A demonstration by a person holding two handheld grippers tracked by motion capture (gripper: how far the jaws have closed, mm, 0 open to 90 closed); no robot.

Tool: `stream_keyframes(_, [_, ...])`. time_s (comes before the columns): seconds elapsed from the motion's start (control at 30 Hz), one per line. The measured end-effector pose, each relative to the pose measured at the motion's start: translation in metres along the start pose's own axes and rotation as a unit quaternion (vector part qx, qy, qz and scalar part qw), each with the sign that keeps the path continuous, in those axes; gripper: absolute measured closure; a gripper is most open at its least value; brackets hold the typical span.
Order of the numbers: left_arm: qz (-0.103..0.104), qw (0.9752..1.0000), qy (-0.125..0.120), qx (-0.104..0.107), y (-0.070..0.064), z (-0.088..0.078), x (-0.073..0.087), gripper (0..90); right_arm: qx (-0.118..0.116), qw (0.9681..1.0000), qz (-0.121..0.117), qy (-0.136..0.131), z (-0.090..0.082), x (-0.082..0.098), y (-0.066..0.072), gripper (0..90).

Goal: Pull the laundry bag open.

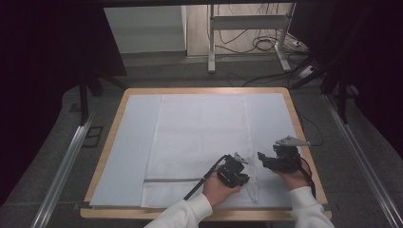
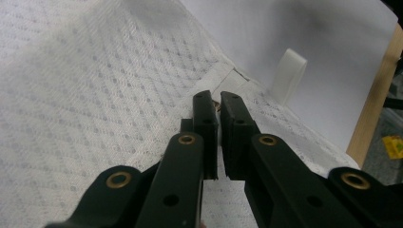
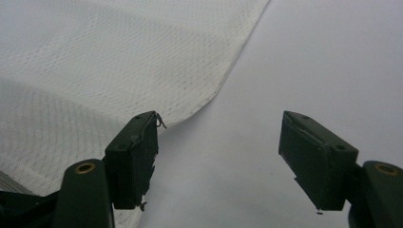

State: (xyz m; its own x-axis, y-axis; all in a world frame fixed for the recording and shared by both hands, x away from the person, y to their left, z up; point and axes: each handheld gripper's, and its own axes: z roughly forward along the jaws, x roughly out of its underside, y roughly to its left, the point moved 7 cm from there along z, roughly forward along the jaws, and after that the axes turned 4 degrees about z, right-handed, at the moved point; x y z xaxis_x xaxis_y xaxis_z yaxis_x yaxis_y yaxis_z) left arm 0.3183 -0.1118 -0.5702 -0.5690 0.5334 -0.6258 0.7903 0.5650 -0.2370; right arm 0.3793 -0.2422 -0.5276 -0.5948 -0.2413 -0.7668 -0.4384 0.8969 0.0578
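Towels: one white towel, flat on my table, near edge by both grippers
Left gripper: one, jaws pinched together on the towel's corner
Right gripper: one, jaws wide apart, holding nothing, just beside the towel's edge
Hands: two, mine

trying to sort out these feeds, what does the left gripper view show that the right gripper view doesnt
Left gripper view: the left gripper with jaws shut on the towel near its edge, a white loop tab, and the wooden table edge.

Right gripper view: the right gripper with jaws wide open, nothing between them.

Both: the white towel lying on the pale mat.
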Motion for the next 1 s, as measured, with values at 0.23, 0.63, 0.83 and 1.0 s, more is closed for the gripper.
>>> stream_keyframes(0.23, [-0.022,0.9994,-0.007,0.026,0.003,-0.003,-0.002,86.9,-0.012,0.9999,0.004,0.008,0.0,0.001,0.001,28.2])
stream_keyframes(0.63, [-0.017,0.999,-0.014,0.039,0.003,-0.01,-0.003,86.9,-0.011,0.9999,0.005,0.011,0.0,0.002,0.001,28.0])
stream_keyframes(0.83, [-0.019,0.9984,-0.028,0.045,0.003,-0.019,-0.005,86.9,-0.002,0.9999,0.01,0.005,-0.003,0.001,-0.005,28.1])
stream_keyframes(1.0, [-0.023,0.9976,-0.042,0.05,0.006,-0.03,-0.007,86.9,-0.001,0.9999,0.013,0.005,-0.004,0.0,-0.006,28.1])
